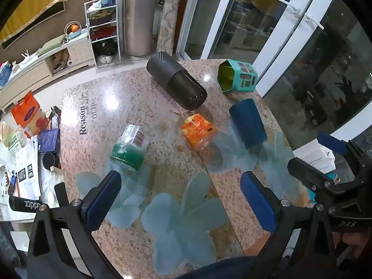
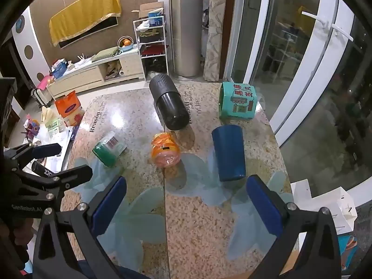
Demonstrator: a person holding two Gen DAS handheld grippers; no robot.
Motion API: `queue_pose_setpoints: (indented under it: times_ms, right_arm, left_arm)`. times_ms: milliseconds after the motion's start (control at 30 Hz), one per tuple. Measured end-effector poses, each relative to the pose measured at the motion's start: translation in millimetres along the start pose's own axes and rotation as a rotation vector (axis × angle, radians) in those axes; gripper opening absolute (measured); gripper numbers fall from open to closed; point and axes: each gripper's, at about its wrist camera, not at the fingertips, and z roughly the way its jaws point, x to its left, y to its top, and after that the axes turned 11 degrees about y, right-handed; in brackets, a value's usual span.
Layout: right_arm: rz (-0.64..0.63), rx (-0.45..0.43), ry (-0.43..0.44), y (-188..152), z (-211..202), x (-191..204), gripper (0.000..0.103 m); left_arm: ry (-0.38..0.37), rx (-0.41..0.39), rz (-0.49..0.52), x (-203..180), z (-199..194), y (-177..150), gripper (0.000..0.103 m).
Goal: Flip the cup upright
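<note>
Both my grippers hang spread and empty over the near table edge. From my right gripper (image 2: 186, 207) the blue cup (image 2: 229, 152) lies on its side at about one o'clock, long axis running roughly twelve-to-six. My left gripper (image 1: 181, 200) is farther; I judge right nearer.

The desk (image 1: 144, 107) is speckled pink-beige granite with pale blue-green leaf shapes and dark lettering. The cup (image 1: 248, 124) is plain dark blue. The flask (image 1: 176, 82) is black, matte grey at one end. The tin (image 1: 237, 76) is teal outside with red and green print, and yellow-green inside. One jar (image 1: 198, 131) is orange, the other (image 1: 130, 147) is green with a clear part and a red barcode. Each tool, left (image 1: 181, 200) and right (image 2: 187, 205), is black with blue pads (image 1: 258, 201).
</note>
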Motion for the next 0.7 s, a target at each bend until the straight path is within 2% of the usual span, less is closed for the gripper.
queue_pose_setpoints:
  times_ms: [200, 400, 700]
  right_arm:
    - [-0.005, 0.004, -0.023, 1.6, -3.8, 3.0, 0.103]
    - [-0.028, 0.002, -0.018, -4.5, -1.0, 14.2, 0.103]
    - [-0.015, 0.005, -0.004, -5.0, -3.0, 7.9, 0.103]
  left_arm:
    - [0.008, -0.012, 0.001, -3.6, 0.9, -2.0, 0.103]
    - [0.002, -0.014, -0.001, -4.8, -4.6, -1.7, 0.103]
    - [-0.004, -0.015, -0.004, -2.2, -5.4, -1.9, 0.103]
